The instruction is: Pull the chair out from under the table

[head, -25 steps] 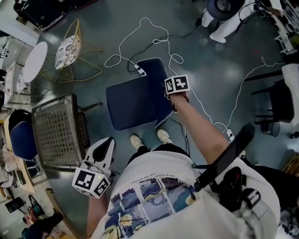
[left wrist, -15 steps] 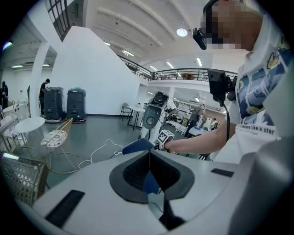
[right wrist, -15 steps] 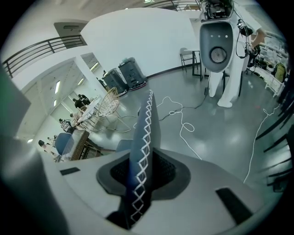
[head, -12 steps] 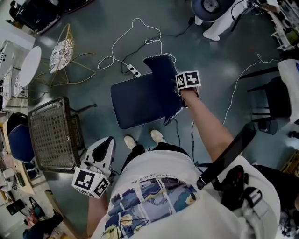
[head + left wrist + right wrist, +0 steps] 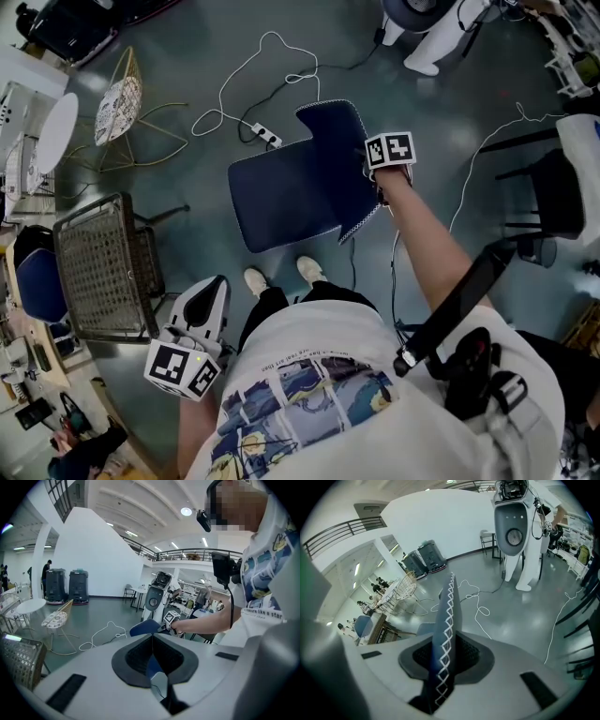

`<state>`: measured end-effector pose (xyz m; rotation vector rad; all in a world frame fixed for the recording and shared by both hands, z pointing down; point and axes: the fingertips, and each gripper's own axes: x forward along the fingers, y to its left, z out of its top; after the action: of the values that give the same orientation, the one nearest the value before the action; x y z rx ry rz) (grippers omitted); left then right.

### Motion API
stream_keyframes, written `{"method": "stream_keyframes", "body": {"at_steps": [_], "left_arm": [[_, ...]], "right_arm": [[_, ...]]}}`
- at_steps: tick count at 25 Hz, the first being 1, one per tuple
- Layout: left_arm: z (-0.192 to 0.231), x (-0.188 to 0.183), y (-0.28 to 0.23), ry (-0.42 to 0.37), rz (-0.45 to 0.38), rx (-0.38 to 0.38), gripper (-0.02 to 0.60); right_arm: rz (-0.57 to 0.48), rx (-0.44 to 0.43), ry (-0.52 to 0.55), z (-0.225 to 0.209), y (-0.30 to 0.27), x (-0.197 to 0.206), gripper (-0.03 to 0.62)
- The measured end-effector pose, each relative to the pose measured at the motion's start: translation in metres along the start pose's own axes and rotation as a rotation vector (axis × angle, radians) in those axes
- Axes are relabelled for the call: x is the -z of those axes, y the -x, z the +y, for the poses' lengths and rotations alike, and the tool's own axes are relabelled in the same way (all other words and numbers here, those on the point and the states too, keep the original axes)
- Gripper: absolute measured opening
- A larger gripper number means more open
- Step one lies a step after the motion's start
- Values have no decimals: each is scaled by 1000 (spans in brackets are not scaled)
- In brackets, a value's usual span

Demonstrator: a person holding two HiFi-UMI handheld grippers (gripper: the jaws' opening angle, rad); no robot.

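The dark blue padded chair stands on the grey floor in front of the person's shoes, out in the open in the head view. My right gripper is shut on the side edge of its backrest. In the right gripper view the white-stitched backrest edge runs straight up between the jaws of that gripper. My left gripper hangs low beside the person's left hip, away from the chair, with its pads together and nothing held. In the left gripper view that gripper points toward the chair.
A woven mesh table stands at the left, with a blue chair behind it. A wire chair and a white round table are further left. A power strip with white cable lies behind the chair. A black chair stands at the right.
The chair and my right gripper have shifted right and further from the mesh table, the chair turning slightly. My left gripper keeps its place in the head view.
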<state>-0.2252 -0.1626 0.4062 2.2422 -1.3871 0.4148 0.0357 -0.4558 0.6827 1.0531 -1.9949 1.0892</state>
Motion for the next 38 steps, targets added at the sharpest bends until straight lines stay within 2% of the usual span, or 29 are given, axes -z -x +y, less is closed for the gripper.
{"method": "stream_keyframes", "body": {"at_steps": [6, 15, 23, 30, 35, 38], "left_arm": [[-1, 4, 2, 6, -2, -18, 12], [-7, 5, 12, -2, -22, -12, 12], [-26, 14, 51, -40, -86, 2, 12], [-35, 49, 137, -22, -136, 0, 12], [-42, 93, 198, -3, -157, -25, 12], [-53, 117, 221, -17, -154, -34, 12]], "right_arm": [[-3, 9, 9, -8, 3, 3, 81], [-8, 14, 108, -2, 10, 4, 126], [-77, 59, 212, 14, 65, 13, 133], [-196, 150, 328, 73, 133, 41, 132], [-217, 63, 445, 156, 165, 105, 129], [-200, -12, 491, 203, 183, 153, 93]]}}
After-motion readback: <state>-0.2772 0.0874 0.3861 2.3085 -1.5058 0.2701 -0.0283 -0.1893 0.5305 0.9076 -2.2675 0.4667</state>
